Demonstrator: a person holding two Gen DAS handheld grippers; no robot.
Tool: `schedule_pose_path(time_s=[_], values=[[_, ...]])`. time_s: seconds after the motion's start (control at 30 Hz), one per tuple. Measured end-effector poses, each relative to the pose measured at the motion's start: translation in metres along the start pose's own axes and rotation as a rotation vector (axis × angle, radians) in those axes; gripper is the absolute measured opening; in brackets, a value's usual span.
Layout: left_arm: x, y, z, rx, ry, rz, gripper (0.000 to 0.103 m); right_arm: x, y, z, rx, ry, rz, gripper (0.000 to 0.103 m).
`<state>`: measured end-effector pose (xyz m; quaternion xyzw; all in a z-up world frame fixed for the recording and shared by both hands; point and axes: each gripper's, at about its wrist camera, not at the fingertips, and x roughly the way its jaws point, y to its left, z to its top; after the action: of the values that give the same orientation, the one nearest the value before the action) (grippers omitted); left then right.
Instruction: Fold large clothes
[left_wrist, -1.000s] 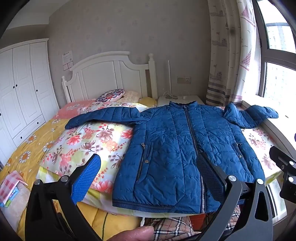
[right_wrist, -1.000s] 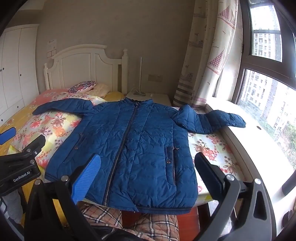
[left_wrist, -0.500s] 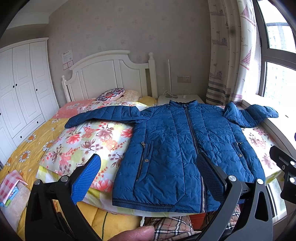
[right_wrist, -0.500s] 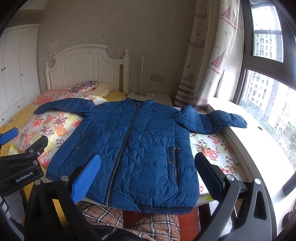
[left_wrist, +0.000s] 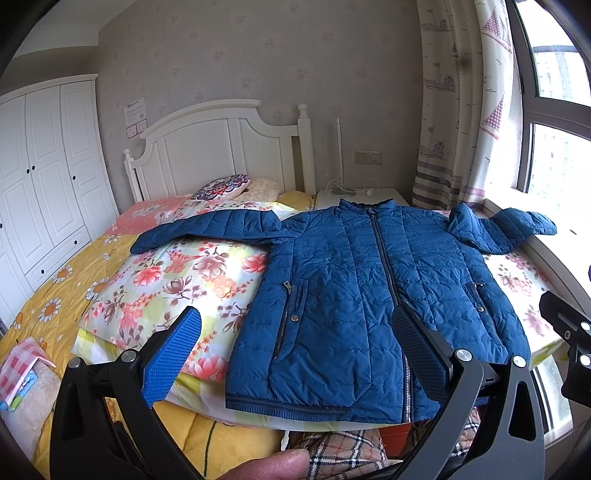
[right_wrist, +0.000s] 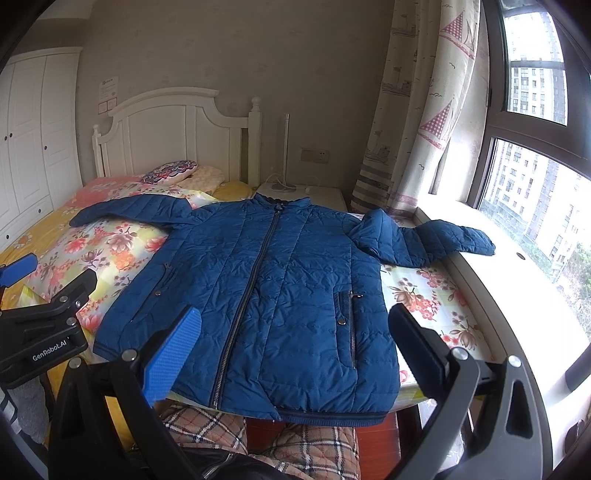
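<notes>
Both claws wide, empty: left claw (left_wrist: 295, 354), right claw (right_wrist: 295, 350), short of the hem. Jacket (right_wrist: 273, 280) flat on bed (left_wrist: 74, 280), zipped, sleeves spread. Looks soft, puffy, light, slippery; pinch sleeve cuffs first.

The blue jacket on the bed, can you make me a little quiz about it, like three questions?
1. True or false: the blue jacket is zipped shut.
2. Which sleeve reaches the windowsill? A) the one beside the curtain B) the one toward the wardrobe
3. Fill in: the left gripper and right gripper are both ____.

Key: 1 true. 2 A. 3 open, holding nothing.
</notes>
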<state>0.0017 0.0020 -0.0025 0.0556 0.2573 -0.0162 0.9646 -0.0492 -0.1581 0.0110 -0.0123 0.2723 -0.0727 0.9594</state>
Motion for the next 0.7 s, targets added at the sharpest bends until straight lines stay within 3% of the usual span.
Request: schedule_pose_path(time_s=[0.7], values=[[-0.0003, 0.0033, -0.0082, -0.002, 0.002, -0.001, 0.099, -0.0011, 0.0015, 0.0004, -0.002, 0.001, 0.004, 0.101]])
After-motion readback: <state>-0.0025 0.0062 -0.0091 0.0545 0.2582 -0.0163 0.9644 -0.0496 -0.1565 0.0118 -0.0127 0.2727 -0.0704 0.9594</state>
